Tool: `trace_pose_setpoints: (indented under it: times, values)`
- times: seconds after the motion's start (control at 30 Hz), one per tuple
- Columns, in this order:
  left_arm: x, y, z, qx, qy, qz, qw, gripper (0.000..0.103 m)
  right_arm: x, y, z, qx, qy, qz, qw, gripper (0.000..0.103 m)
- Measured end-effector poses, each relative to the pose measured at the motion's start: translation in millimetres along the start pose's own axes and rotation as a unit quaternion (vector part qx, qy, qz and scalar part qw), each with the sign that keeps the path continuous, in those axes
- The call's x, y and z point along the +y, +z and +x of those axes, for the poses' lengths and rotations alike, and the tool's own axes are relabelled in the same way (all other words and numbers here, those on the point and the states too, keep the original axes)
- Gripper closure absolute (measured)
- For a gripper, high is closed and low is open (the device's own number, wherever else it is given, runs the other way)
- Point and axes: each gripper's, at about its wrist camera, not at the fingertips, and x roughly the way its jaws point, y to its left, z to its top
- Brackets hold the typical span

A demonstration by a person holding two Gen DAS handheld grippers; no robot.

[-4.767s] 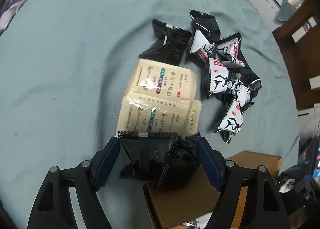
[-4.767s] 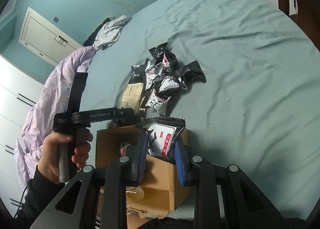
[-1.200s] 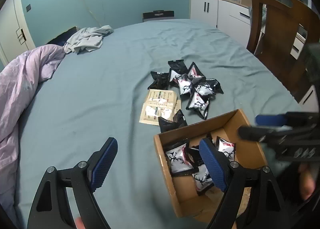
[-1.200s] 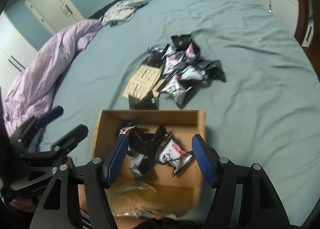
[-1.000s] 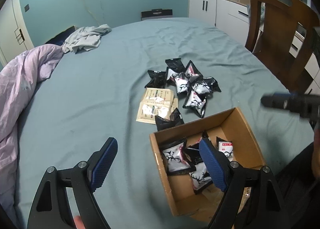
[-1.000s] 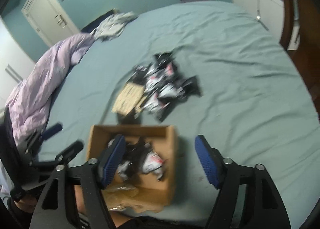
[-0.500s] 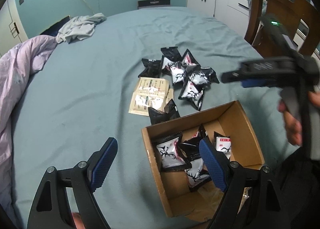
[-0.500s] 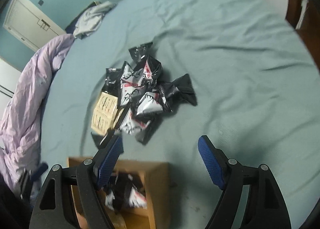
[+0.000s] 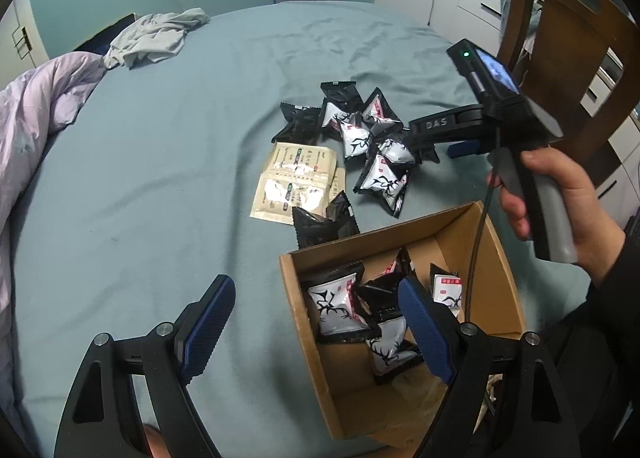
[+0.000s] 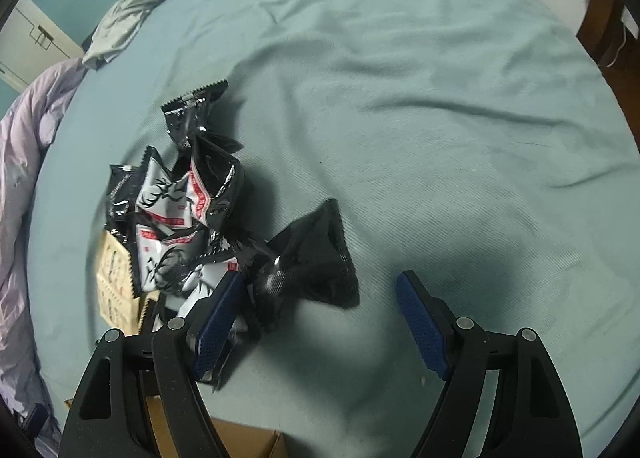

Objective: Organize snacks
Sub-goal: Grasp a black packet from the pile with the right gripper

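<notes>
reaching my right gripper, wide open and empty after its drop, from the box to the black packet; left gripper gaping, empty.

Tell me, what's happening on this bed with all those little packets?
A person holding a gripper in each hand is sorting snack packets into a cardboard box. Several already lie inside. The right gripper, open and empty, reaches over the pile on the blue bedsheet, nearest a black packet. The left gripper hovers open by the box.
</notes>
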Motion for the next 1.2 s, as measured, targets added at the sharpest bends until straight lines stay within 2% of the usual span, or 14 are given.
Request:
trace_pose_setpoints:
  times: [0.1,0.17,0.2,0.23,0.33,0.47,0.67,0.83,0.93,1.1,1.2]
  values:
    - [0.5,-0.4,2.7,0.003,0.002,-0.002,1.0,0.018,3.1,2.8,6.6,-0.007,-0.012,-0.009,1.0,0.027]
    - [1.4,-0.7,3.2,0.0,0.009,-0.004,1.0,0.018,5.7,2.2,8.9,-0.012,-0.027,-0.02,0.999,0.044]
    - [1.8,-0.4,3.6,-0.002,0.011,-0.005,0.9999,0.018,8.1,0.9,9.4,-0.013,-0.042,-0.028,0.999,0.058]
    - [2.7,0.0,4.2,-0.004,0.012,-0.008,0.9999,0.018,10.8,-0.7,8.6,-0.015,-0.056,-0.038,0.998,0.065]
    - [5.4,1.0,6.6,0.0,0.008,-0.016,0.9998,0.02,17.7,-4.1,5.3,-0.023,-0.06,-0.049,0.997,0.08]
    - [7.7,1.4,6.1,-0.007,0.013,-0.025,0.9996,0.022,15.6,-11.0,-21.1,-0.059,-0.063,-0.041,0.995,0.08]
    - [8.4,1.5,4.1,-0.016,0.022,-0.03,0.9992,0.021,8.7,-33.3,-81.5,-0.105,-0.012,-0.024,0.994,0.08]
    - [11.7,2.6,3.3,-0.012,0.028,-0.034,0.999,0.021,-3.8,-74.6,-139.7,-0.149,0.031,-0.022,0.988,0.08]
    - [16.2,8.9,4.4,-0.01,0.029,-0.04,0.9987,0.021,-13.7,-105.2,-159.9,-0.171,0.04,-0.022,0.984,0.08]
    - [23.5,30.9,14.4,-0.006,0.031,-0.042,0.9986,0.02,-25.5,-155.8,-177.8,-0.167,0.07,-0.023,0.983,0.08]
    - [27.4,51.2,29.3,-0.001,0.028,-0.036,0.999,0.019,-31.9,-176.1,-176.6,-0.127,0.146,-0.016,0.981,0.08]
